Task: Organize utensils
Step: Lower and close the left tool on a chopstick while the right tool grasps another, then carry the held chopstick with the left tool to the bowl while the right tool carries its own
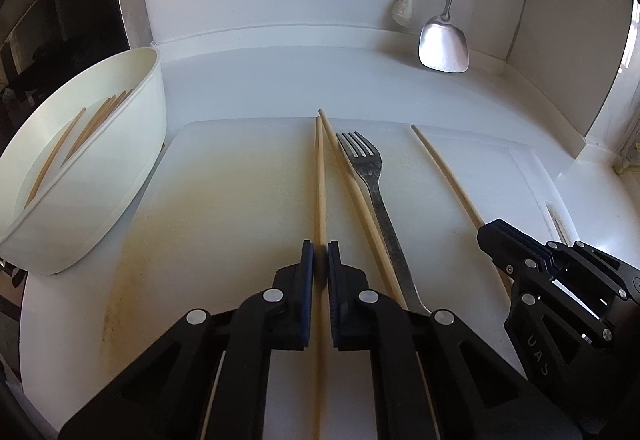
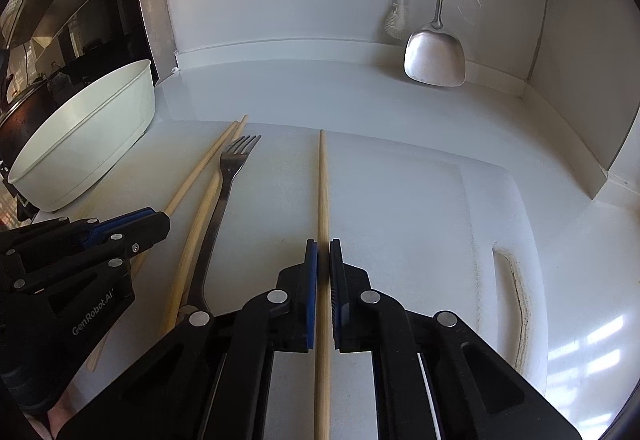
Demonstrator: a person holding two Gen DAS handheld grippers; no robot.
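Observation:
My left gripper (image 1: 320,252) is shut on a wooden chopstick (image 1: 319,175) that runs forward between its blue pads over the white cutting board (image 1: 224,199). A second chopstick (image 1: 352,187) and a metal fork (image 1: 370,175) lie just to its right. My right gripper (image 2: 323,250) is shut on another chopstick (image 2: 323,183); it shows at the right of the left wrist view (image 1: 500,236). The left gripper (image 2: 132,226) shows at the left of the right wrist view, beside the fork (image 2: 230,175). A white oval holder (image 1: 100,167) at the left holds several chopsticks (image 1: 80,135).
A steel spatula (image 1: 444,43) and a white brush (image 1: 402,9) hang on the back wall at the right. A dark glossy surface (image 1: 60,19) stands at the left behind the holder. The board has a handle slot (image 2: 516,292) near its right edge.

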